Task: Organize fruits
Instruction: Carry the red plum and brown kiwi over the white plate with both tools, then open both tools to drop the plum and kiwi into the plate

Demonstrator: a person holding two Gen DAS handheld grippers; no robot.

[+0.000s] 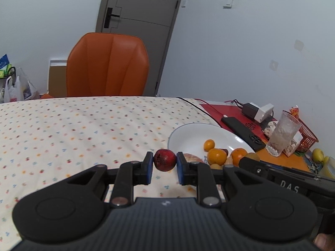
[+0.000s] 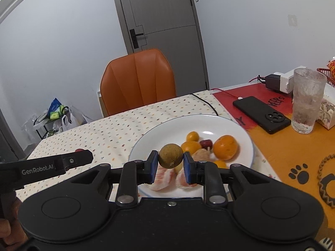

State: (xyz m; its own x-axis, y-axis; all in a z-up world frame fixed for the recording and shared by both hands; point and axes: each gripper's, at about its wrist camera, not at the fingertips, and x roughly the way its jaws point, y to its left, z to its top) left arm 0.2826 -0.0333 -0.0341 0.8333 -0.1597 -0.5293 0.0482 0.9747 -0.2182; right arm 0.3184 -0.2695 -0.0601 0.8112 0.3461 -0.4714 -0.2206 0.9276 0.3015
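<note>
Fruit: dark red ball (image 1: 164,159) in left tool (image 1: 164,165); brownish-green ball (image 2: 170,156) in right tool (image 2: 170,164).

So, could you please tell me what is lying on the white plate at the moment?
The white plate holds several small orange fruits, a dark red fruit and peeled citrus segments. The right tongs, shut on a brown-green fruit, cover part of the plate's near side.

i see the table (image 2: 282,152) carrying a dotted cloth (image 2: 104,133), white plate (image 2: 247,138), and, far right, phone (image 2: 261,113) and glass (image 2: 306,102).
</note>
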